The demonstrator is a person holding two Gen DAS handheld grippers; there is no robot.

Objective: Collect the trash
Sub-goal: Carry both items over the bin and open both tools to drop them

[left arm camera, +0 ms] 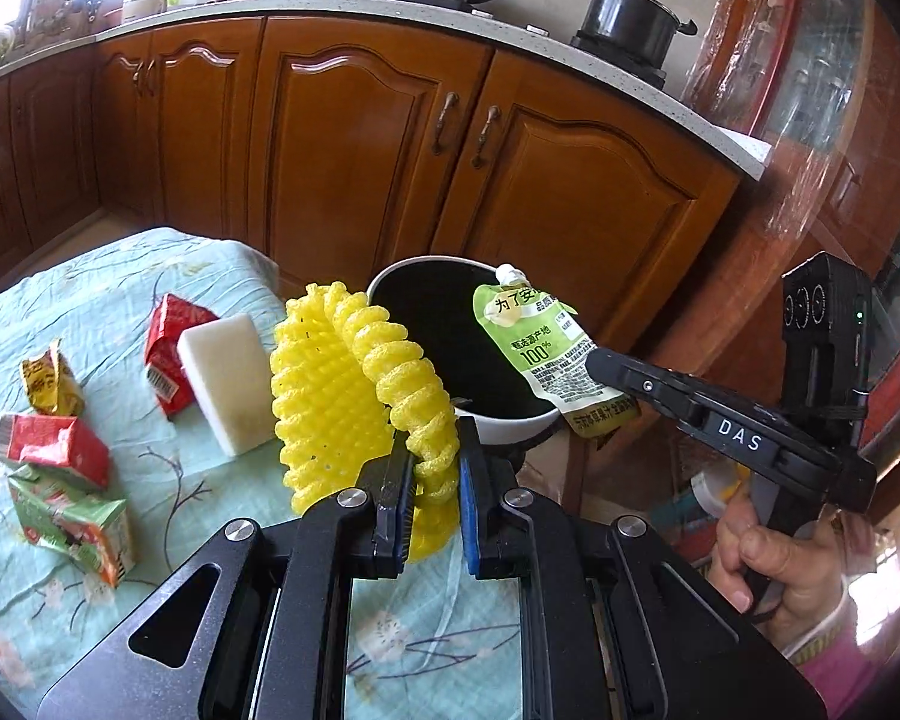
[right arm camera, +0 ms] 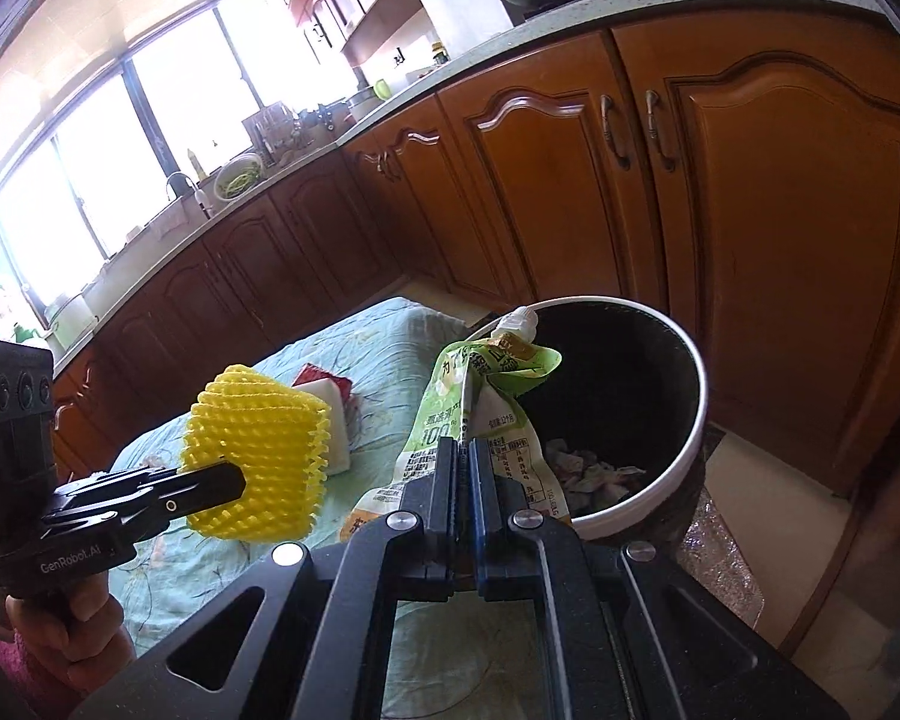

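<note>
Over the far edge of the table, with its pale green flowered cloth, your two grippers meet at the trash bin; your left gripper is clamped on a yellow foam fruit net, a ribbed mesh sleeve with one rolled, coiled rim squeezed between the blue pads; the net hangs above the cloth just beside the bin's white rim; your right gripper is pinched tight on a green juice pouch, a creased, flattened spouted bag with a white cap, printed text and "100%" on its face; the pouch stands spout-up over the bin's near rim, its top leaning across the black interior; crumpled paper scraps lie at the bottom of the bin; back on the cloth, near the left edge, wait a white foam block, a red carton touching it, a crushed yellow carton, another red carton and a squashed green carton; your right hand grips its handle.
</note>
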